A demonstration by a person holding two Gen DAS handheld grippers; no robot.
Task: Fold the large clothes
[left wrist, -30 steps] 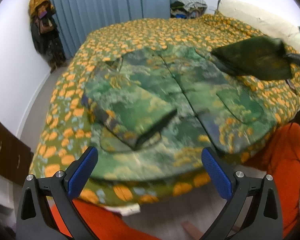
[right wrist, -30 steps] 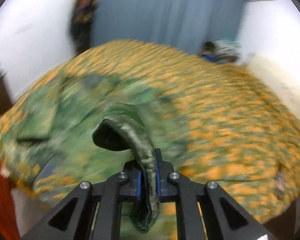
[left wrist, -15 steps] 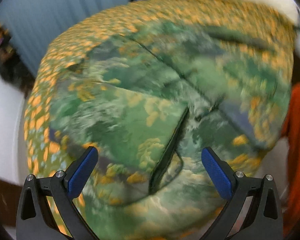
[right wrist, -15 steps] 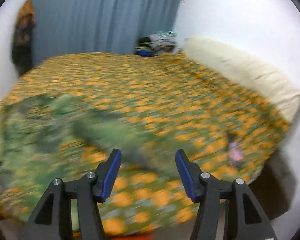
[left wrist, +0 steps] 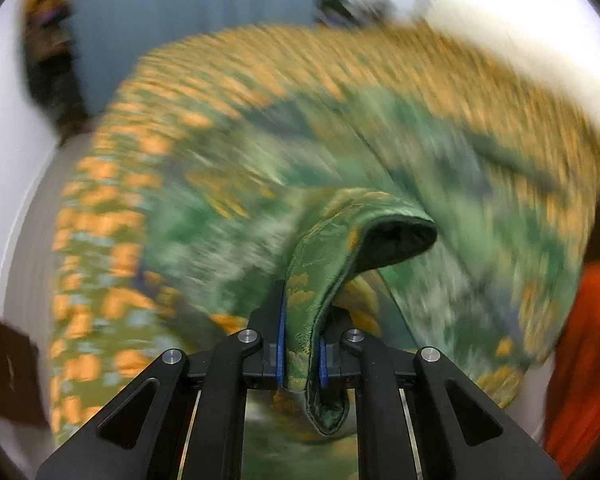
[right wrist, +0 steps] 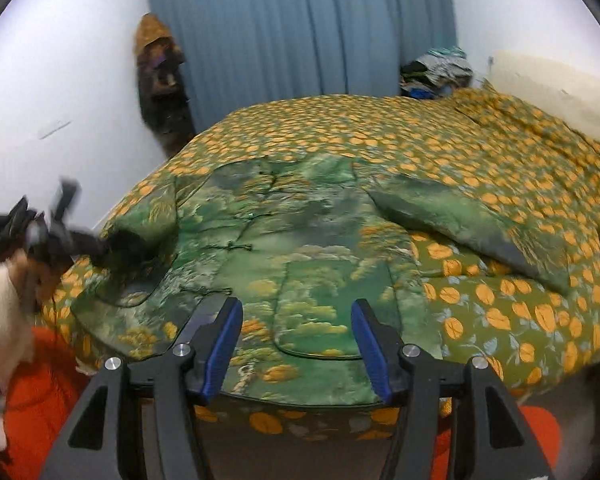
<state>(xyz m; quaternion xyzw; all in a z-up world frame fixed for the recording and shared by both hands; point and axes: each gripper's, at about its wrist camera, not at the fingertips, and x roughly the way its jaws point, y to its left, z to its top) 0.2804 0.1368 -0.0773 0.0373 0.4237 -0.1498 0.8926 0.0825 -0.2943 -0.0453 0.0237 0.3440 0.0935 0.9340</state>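
Jacket (right wrist: 300, 248), a large green brocade one, lies spread front-up across the near half of the bed (right wrist: 480, 152), its hem at the bed's near edge. What has changed within the last second is which tool has hold of it: the right gripper (right wrist: 296, 344), which a second ago was pinching the right sleeve (right wrist: 472, 224) and carrying it over, now hangs with its jaws wide apart and nothing between them, and that sleeve lies angled outward on the bedspread, off the jacket's body. The left gripper (left wrist: 300, 356), which was open half a second ago, is now clamped on the left sleeve's cuff (left wrist: 312, 280); the fabric arches up out of its pads, showing the dark lining at the opening. Heavy blur in the left wrist view suggests the tool is moving. Judging from this, the right sleeve's fold did not hold or was let go, and the work has passed to the left sleeve, which probably needs re-laying across the chest. The jacket's hem sits just beyond and below the open right gripper, centred between its fingers, apart from them.
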